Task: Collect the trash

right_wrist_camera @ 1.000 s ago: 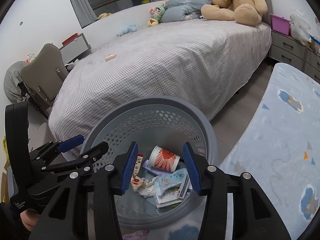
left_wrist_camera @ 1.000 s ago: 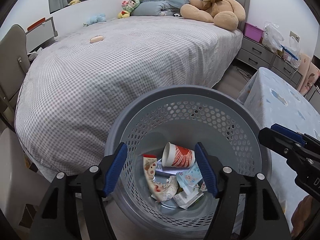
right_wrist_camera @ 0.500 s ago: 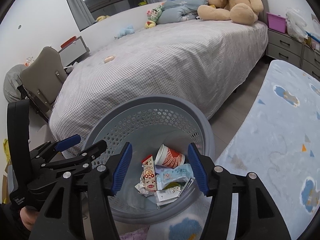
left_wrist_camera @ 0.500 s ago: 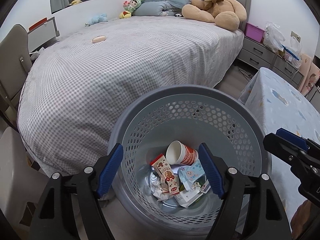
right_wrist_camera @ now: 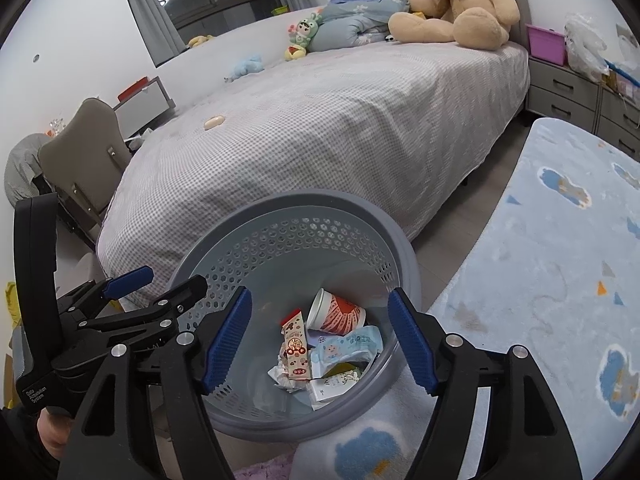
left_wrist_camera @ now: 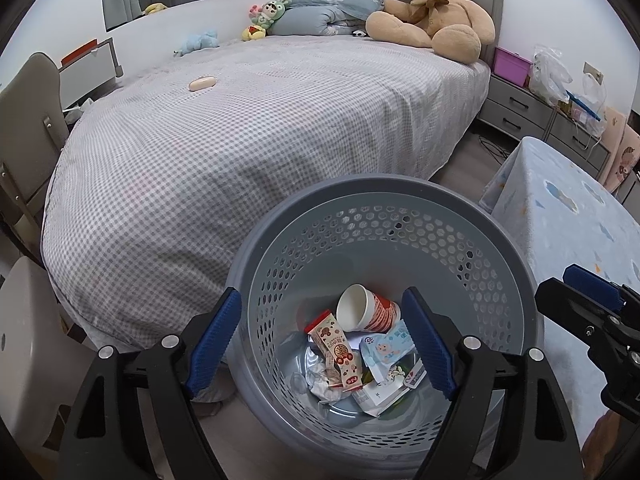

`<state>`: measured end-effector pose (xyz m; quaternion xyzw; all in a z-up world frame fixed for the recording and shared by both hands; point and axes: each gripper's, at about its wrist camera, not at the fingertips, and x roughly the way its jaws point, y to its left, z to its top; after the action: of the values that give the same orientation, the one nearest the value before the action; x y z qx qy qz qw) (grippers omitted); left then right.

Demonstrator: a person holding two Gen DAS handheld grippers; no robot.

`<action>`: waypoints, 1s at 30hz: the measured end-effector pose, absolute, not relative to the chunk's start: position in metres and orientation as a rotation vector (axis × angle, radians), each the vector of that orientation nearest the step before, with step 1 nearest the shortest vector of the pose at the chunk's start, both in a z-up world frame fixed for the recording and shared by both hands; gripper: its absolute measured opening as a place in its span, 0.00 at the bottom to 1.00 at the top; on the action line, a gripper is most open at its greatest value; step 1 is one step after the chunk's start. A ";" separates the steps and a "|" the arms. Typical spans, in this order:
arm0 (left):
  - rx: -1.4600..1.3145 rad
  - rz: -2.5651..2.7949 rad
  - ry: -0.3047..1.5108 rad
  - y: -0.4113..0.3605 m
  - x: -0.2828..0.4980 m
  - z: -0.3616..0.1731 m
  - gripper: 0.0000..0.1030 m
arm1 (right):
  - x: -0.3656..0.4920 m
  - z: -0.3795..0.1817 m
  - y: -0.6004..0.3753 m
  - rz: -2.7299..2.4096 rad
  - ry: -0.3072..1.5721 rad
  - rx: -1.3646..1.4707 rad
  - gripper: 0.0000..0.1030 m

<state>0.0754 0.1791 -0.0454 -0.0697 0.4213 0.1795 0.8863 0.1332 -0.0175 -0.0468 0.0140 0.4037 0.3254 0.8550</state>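
Observation:
A grey perforated trash basket [left_wrist_camera: 384, 196] stands on the floor by the bed; it also shows in the right wrist view [right_wrist_camera: 304, 204]. Inside lie a red-and-white paper cup [left_wrist_camera: 366, 312], a snack wrapper [left_wrist_camera: 336, 354], a blue wipes pack [left_wrist_camera: 386, 346] and other crumpled packets. The same cup [right_wrist_camera: 334, 314] and wrapper [right_wrist_camera: 294, 350] show in the right wrist view. My left gripper [left_wrist_camera: 320, 340] is open and empty above the basket. My right gripper [right_wrist_camera: 320, 336] is open and empty above it too. The left gripper also shows at the left in the right wrist view [right_wrist_camera: 140, 288].
A bed with a checked cover [left_wrist_camera: 260, 120] fills the space behind the basket, with a teddy bear [left_wrist_camera: 436, 8] and small toys at its head. A light blue patterned surface [left_wrist_camera: 560, 220] lies to the right. A chair [left_wrist_camera: 24, 120] stands left. Grey drawers [left_wrist_camera: 520, 108] stand at the back right.
Both grippers have opened wider and pulled back a little from the basket. The snack wrapper has dropped and now lies in the basket beside the cup.

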 end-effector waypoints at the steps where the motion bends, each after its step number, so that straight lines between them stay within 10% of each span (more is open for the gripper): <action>1: -0.145 0.374 0.876 0.179 0.076 -0.045 0.77 | 0.133 -0.047 -0.018 0.684 0.848 0.029 0.68; 30: -0.126 0.385 0.885 0.178 0.078 -0.046 0.79 | 0.134 -0.045 -0.022 0.681 0.849 0.038 0.78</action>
<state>0.0777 0.1777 -0.0464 -0.0606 0.4253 0.1851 0.8839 0.1343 -0.0216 -0.0446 0.0182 0.4040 0.3237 0.8554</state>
